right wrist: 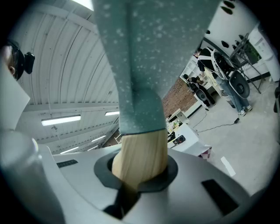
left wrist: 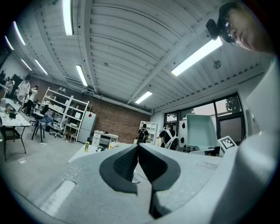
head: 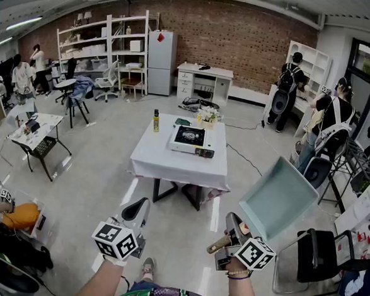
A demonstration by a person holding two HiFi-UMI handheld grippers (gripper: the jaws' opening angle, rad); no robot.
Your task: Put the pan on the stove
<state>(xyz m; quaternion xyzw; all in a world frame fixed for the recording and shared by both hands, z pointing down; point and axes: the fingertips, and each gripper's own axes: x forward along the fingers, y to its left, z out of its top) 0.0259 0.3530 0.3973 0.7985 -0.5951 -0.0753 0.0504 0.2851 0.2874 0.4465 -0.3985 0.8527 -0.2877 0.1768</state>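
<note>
Right tongs clamped on wooden handle of pan (pale green, tilted up), left tongs pressed together, empty, stove on counter well ahead.

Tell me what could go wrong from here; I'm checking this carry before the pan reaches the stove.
The right hand-held gripper clamps the pan only by its wooden handle, so it could twist or slip. A bottle and flowers stand near the stove on the table; the pan might knock them.
</note>
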